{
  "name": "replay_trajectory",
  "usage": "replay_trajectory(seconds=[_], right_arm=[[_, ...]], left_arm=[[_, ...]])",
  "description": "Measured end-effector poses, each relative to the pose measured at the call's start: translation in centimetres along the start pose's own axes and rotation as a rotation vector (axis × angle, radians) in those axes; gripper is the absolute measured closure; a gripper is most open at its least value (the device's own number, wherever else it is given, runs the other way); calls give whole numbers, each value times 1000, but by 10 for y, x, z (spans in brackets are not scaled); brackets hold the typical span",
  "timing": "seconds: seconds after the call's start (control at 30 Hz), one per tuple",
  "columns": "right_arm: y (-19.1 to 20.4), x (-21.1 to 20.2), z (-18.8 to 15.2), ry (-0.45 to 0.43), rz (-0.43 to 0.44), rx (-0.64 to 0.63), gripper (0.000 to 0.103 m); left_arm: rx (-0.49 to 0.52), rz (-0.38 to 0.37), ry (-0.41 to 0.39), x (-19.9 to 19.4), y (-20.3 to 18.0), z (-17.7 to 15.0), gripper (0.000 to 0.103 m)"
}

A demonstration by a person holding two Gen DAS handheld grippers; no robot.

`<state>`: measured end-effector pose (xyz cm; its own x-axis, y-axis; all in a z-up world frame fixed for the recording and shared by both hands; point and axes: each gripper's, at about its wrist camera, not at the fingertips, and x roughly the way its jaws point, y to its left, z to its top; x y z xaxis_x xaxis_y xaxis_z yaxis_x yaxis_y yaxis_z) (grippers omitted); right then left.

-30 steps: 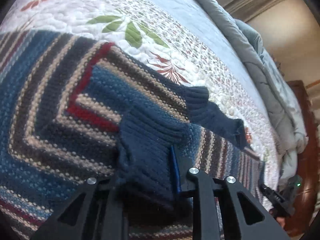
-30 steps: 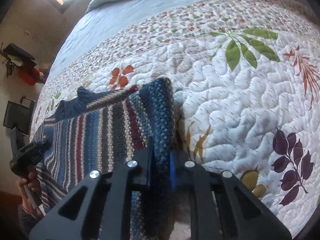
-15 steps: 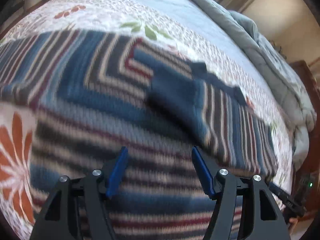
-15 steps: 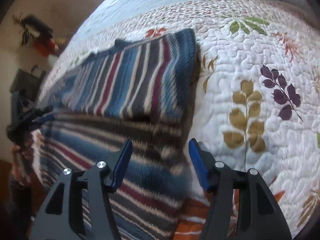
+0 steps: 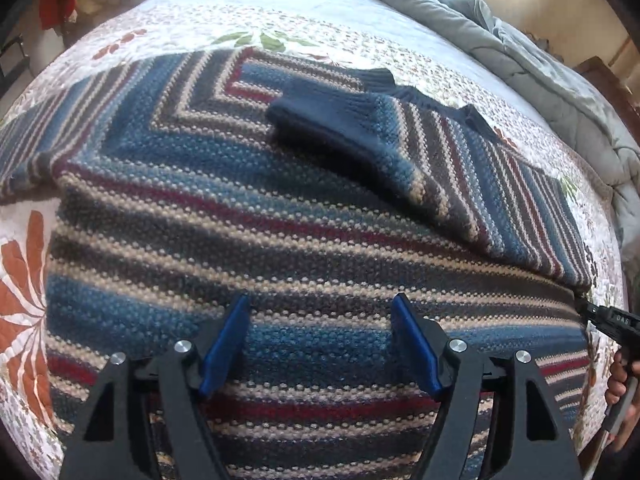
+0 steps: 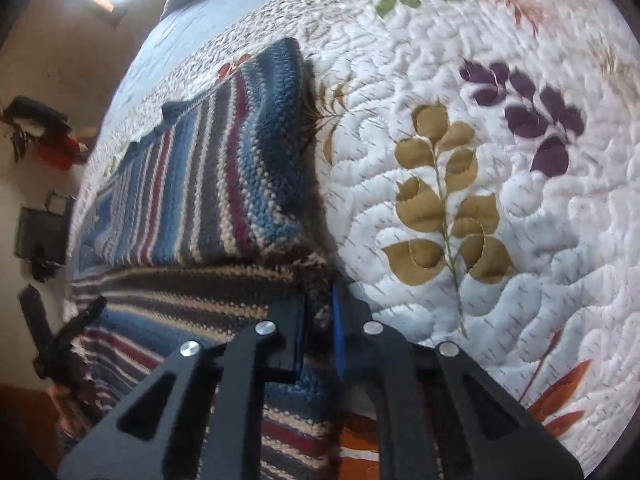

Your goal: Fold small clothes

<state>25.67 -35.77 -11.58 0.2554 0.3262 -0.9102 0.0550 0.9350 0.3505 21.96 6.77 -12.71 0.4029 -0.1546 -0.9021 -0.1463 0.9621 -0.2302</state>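
Observation:
A striped knit sweater [image 5: 240, 208] in blue, grey, cream and red lies flat on the quilt. One sleeve with a dark blue cuff [image 5: 320, 120] is folded across its chest. My left gripper [image 5: 320, 320] is open and empty, just above the sweater's lower body. In the right wrist view the sweater [image 6: 208, 184] lies at left with its folded side edge toward the middle. My right gripper [image 6: 320, 328] is shut on the sweater's right edge, with knit fabric between the blue pads.
A white floral quilt [image 6: 500, 200] covers the bed. A grey duvet [image 5: 520, 40] is bunched at the far right side. The right gripper's handle and hand [image 5: 616, 360] show at the left view's right edge. The left gripper [image 6: 68, 344] shows at the right view's left edge.
Both grippers let go of the folded sleeve and side, then drew back toward the sweater's lower part. The right gripper then shut on the sweater's right edge. The left gripper stays open.

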Motion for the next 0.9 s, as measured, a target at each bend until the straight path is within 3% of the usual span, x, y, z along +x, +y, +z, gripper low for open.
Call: replay_trajectory(seconds=[0.1, 0.17, 0.23, 0.37, 0.5, 0.7, 0.83, 0.9], right_arm=[[29, -11, -7, -13, -142, -90, 72], [53, -24, -16, -42, -264, -189, 72], [70, -34, -25, -65, -321, -244, 72], [109, -36, -54, -22, -220, -309, 72], [151, -11, -82, 63, -146, -379, 67], [207, 20, -114, 78, -214, -551, 66], [211, 36, -102, 123, -169, -491, 66], [212, 40, -98, 125, -172, -483, 64]], left_arm=[[1, -2, 2, -13, -1, -1, 29], [6, 0, 1, -26, 2, -2, 29], [5, 32, 4, -38, 12, -1, 29], [-26, 79, -15, -56, 49, 9, 27], [-159, 122, -17, -70, 119, 24, 25], [-445, 199, -48, -88, 267, 55, 25], [-550, 236, -27, -85, 334, 70, 25], [-609, 200, -39, -82, 362, 76, 25]])
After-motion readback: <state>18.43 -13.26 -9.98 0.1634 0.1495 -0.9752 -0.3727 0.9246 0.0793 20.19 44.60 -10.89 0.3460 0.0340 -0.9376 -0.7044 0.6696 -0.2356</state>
